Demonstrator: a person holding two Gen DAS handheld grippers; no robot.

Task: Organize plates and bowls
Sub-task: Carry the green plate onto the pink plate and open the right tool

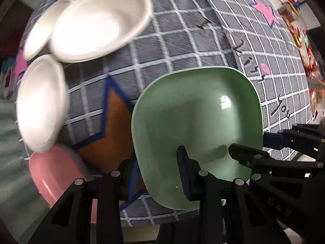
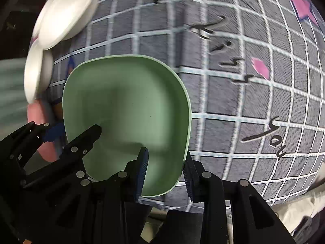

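1. Green bowl (image 1: 195, 134), lower centre of the frame, is clamped at opposite rims by the left gripper (image 1: 160, 174) and right gripper (image 2: 164, 170).
2. White plates (image 1: 97, 24) lie upper left on the checked cloth (image 1: 182, 40).

The square bowl (image 1: 195, 134) sits over the cloth-covered desk (image 1: 182, 46), held at two opposite walls. The left gripper (image 1: 158, 174) straddles its near-left wall, one finger inside, one outside. The right gripper (image 2: 165, 174) straddles the opposite wall in the same way; in the left wrist view it enters from the right edge.

Left of the bowl, four dishes group near the desk's left edge. A large round bowl (image 1: 99, 24) lies farthest back, overlapping a plate (image 1: 40, 34) to its left. A second plate (image 1: 40, 103) lies nearer, just beside them. A further dish (image 1: 52, 174) lies nearest, its far edge under that plate's rim.
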